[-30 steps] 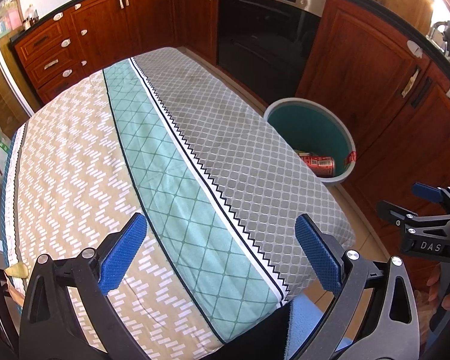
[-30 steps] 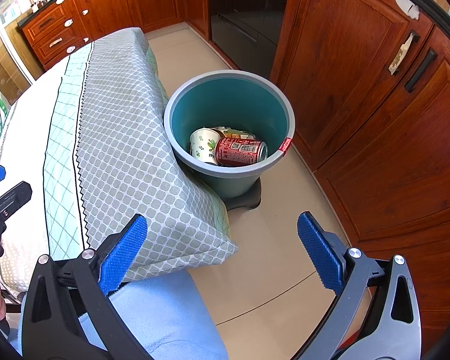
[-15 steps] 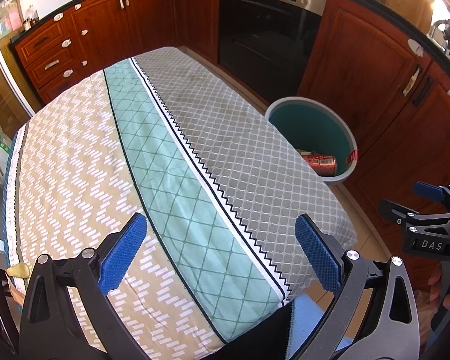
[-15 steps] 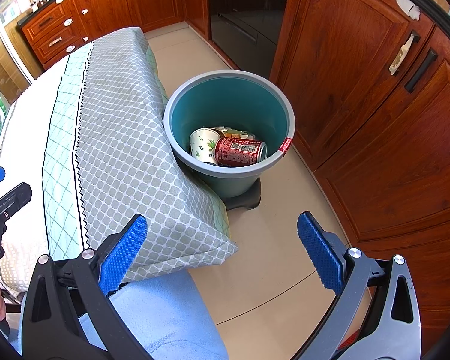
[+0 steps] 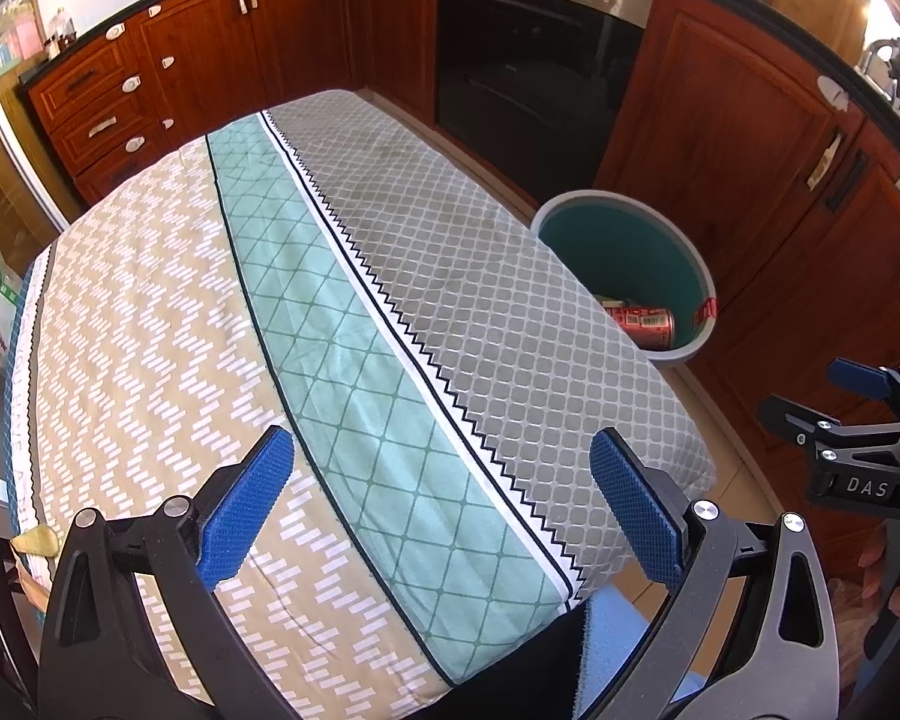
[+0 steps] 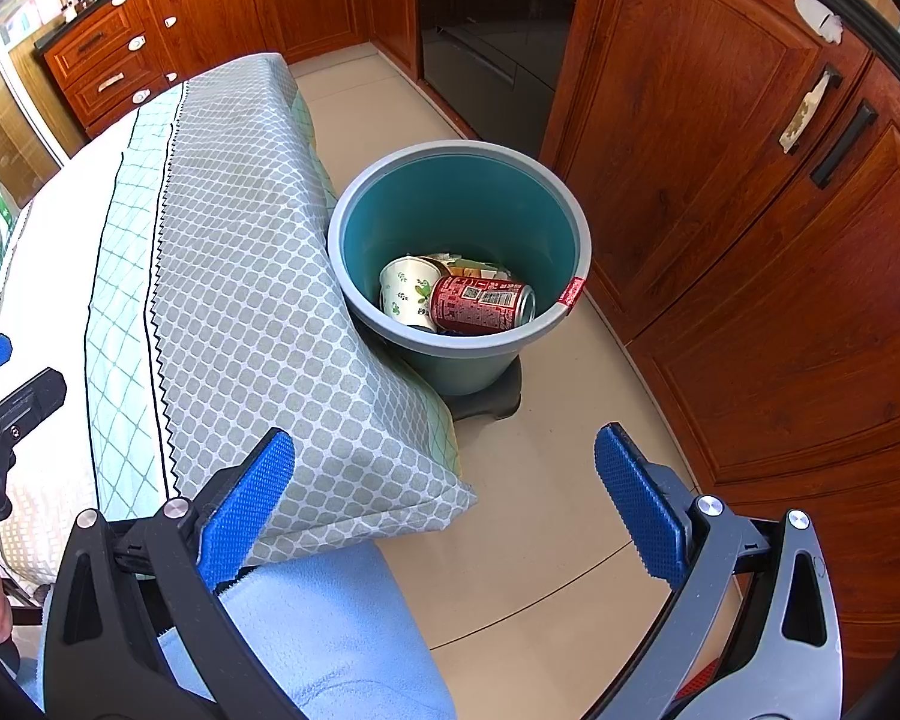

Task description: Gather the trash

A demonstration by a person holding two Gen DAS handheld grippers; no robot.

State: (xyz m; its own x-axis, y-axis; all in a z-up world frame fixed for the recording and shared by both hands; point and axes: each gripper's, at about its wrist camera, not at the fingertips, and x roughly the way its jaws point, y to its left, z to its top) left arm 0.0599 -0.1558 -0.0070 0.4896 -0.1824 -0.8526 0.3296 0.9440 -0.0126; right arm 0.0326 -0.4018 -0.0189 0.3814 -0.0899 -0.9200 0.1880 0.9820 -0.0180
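While both grippers hang empty over the scene, the contents stand as follows. Left gripper [image 5: 441, 501]: jaws spread wide, blue-padded fingers [image 5: 243, 507] apart, nothing between them, held above the near end of the table; right gripper [image 6: 444, 501]: jaws likewise spread wide, nothing pinched, held above the floor beside the table corner, its black frame also showing at the right edge of the left wrist view.

Table [image 5: 306, 360]: covered by a patterned cloth in three bands, tan with white dashes, pale green lattice, grey with rounded squares; its top bare of loose items in both views.

Bin [image 6: 564, 210]: round, grey rim, teal inside, standing upright on the tiled floor [image 6: 540, 510] just beside the table's grey edge, on a dark base; a small red tag on its rim.

Trash, all inside the bin: red can [image 6: 483, 303] lying on its side; paper cup [image 6: 408, 291] with green leaf print lying touching the can on its left; further scraps behind them, too hidden to name.

Surroundings: red-brown wooden cabinets [image 6: 750, 240] close behind the bin; black oven [image 5: 534, 78] set among them; light blue cloth [image 6: 330, 630] at the near edge, below the right gripper.
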